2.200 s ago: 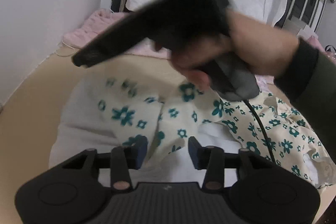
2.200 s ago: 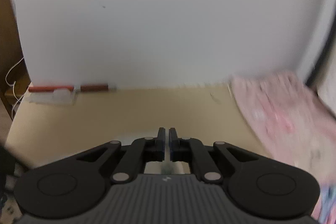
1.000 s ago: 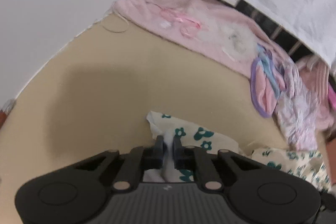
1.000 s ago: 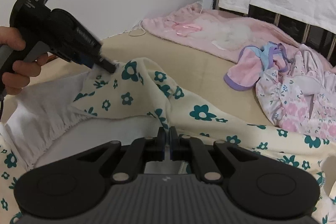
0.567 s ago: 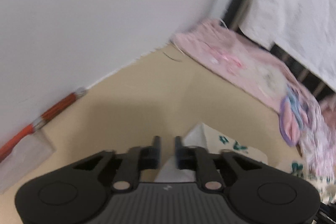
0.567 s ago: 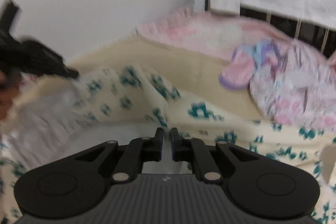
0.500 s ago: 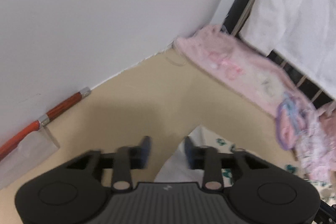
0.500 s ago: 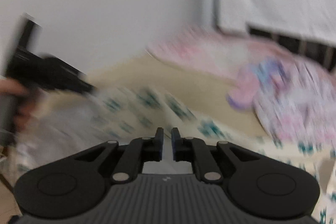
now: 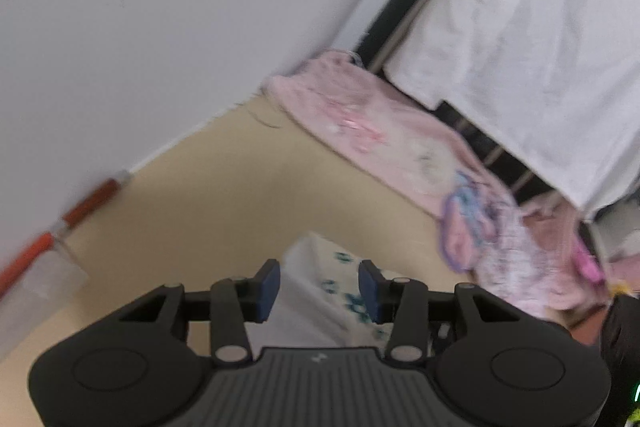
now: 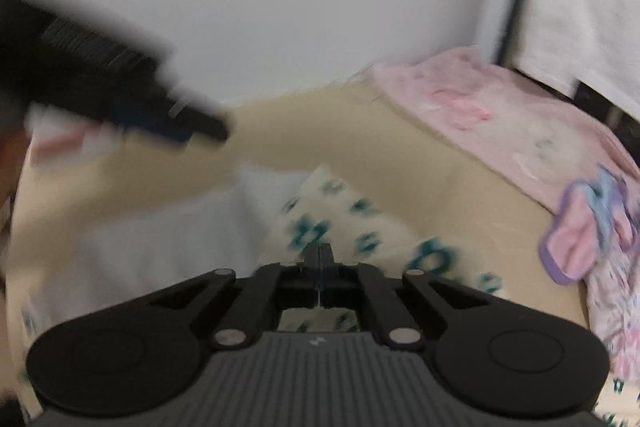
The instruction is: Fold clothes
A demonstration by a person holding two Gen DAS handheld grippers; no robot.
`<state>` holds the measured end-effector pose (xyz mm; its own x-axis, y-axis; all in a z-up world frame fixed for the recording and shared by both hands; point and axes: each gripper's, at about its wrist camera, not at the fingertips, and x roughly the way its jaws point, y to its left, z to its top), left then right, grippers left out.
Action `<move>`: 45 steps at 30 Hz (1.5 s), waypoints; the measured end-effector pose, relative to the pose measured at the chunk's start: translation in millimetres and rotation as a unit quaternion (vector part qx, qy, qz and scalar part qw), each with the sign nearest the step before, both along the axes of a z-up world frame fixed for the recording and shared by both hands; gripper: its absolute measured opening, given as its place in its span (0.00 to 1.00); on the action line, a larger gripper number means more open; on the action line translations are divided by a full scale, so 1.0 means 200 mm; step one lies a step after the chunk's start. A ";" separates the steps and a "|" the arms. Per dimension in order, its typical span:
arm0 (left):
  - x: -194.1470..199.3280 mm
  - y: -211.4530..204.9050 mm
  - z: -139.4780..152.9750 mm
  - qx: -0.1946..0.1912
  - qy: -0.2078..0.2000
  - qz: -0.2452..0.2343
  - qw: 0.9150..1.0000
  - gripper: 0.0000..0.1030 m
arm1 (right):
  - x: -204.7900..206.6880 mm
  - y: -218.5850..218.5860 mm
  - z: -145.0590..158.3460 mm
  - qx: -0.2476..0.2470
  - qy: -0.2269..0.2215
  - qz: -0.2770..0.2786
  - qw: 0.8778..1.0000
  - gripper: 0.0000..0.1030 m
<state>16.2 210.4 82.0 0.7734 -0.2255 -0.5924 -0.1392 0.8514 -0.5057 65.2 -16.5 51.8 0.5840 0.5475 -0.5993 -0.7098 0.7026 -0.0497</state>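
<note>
The floral garment (image 9: 320,291), cream with teal flowers and a white inside face, lies on the tan surface (image 9: 224,195) at the lower centre of both views, its folded corner pointing up the frame toward the wall. In the left wrist view the left gripper (image 9: 319,287) stands with its blue-padded fingers spread wide, and the cloth lies in the gap between them, touching neither pad so far as can be seen. In the right wrist view the right gripper (image 10: 319,259) has its fingers pressed together with no gap; flowered cloth shows directly beyond the tips and under the linkage, but whether an edge is pinched between them cannot be told. The garment's long axis seems to run from that corner down toward the lower right of the frame, so the right gripper looks the nearer to its bulk. The left gripper appears again as a smeared dark shape (image 10: 120,99) at the upper left of the right view. Most of the garment is cut off by the gripper bodies, and motion blur softens its edges. Pink clothes (image 9: 384,139) lie heaped well apart at the right.
</note>
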 end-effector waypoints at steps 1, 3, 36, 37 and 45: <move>0.01 0.00 0.00 -0.010 0.001 -0.010 1.000 0.41 | 0.01 -0.04 0.04 0.026 -0.003 -0.012 1.000 0.00; 0.02 -0.02 0.00 -0.028 0.008 -0.025 0.999 0.42 | 0.01 -0.12 0.12 0.069 -0.012 -0.029 0.997 0.00; 0.26 -0.14 -0.30 -0.295 0.112 0.019 0.949 0.63 | -0.29 -0.24 0.21 0.001 -0.223 0.049 0.974 0.00; 0.28 -0.14 -0.32 -0.294 0.134 0.021 0.946 0.63 | -0.30 -0.23 0.19 -0.008 -0.224 0.050 0.973 0.00; 0.14 0.01 -0.33 -0.300 0.114 0.089 0.943 0.61 | -0.18 -0.23 0.02 -0.103 -0.134 0.087 0.982 0.07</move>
<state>44.1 211.4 15.1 0.6987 -0.4514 -0.5550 -0.4163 0.3744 -0.8286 30.2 -62.5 55.8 0.6444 0.5359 -0.5456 -0.7600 0.5282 -0.3788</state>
